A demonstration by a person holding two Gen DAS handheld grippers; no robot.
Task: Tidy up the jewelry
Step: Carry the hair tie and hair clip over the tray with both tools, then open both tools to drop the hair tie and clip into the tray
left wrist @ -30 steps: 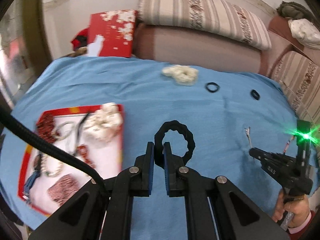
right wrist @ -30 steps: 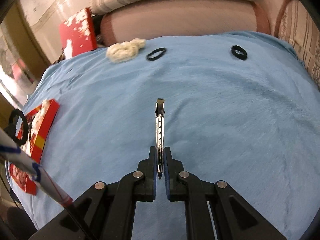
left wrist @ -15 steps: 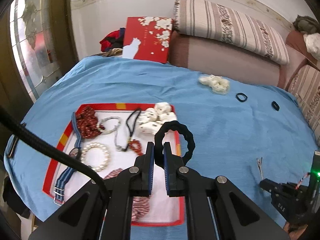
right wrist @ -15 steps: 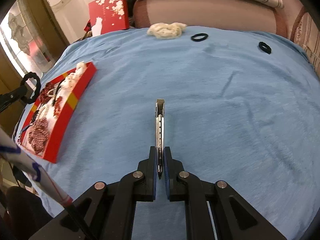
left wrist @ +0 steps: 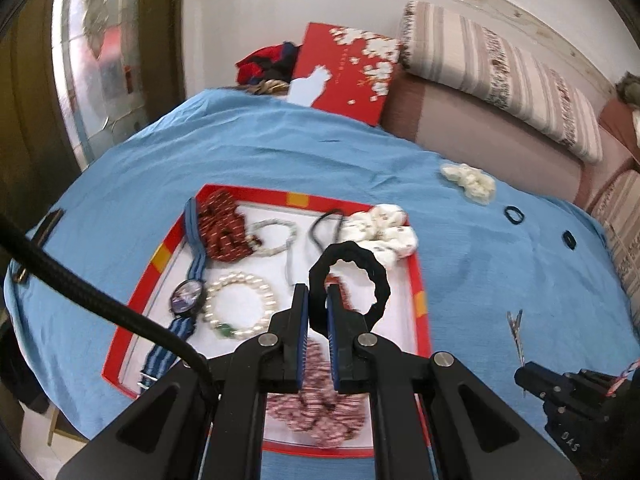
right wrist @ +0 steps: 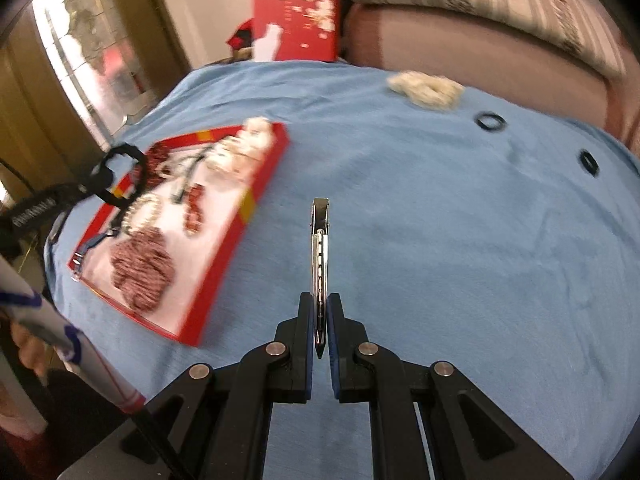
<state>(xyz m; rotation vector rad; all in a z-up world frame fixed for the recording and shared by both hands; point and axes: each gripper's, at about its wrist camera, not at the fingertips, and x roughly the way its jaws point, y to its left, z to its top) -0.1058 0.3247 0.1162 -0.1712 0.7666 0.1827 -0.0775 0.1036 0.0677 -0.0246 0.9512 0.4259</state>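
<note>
The left tool (left wrist: pixel 318 316) pinches a black scrunchie (left wrist: pixel 352 276) above the red tray (left wrist: pixel 420 304), mid-frame. The right tool (right wrist: pixel 319 322) clamps a silver hair clip (right wrist: pixel 320 248) over blue cloth (right wrist: pixel 460 240). Upper right lie a cream scrunchie (right wrist: pixel 426 88) and two black hair ties (right wrist: pixel 490 122).

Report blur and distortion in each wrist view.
Left wrist view: fisheye bends the bedspread edges; mild smear on the tray, the hair tie sharp. Right wrist view: heavier motion blur on the tray and scrunchie; the clip crisp.
</note>
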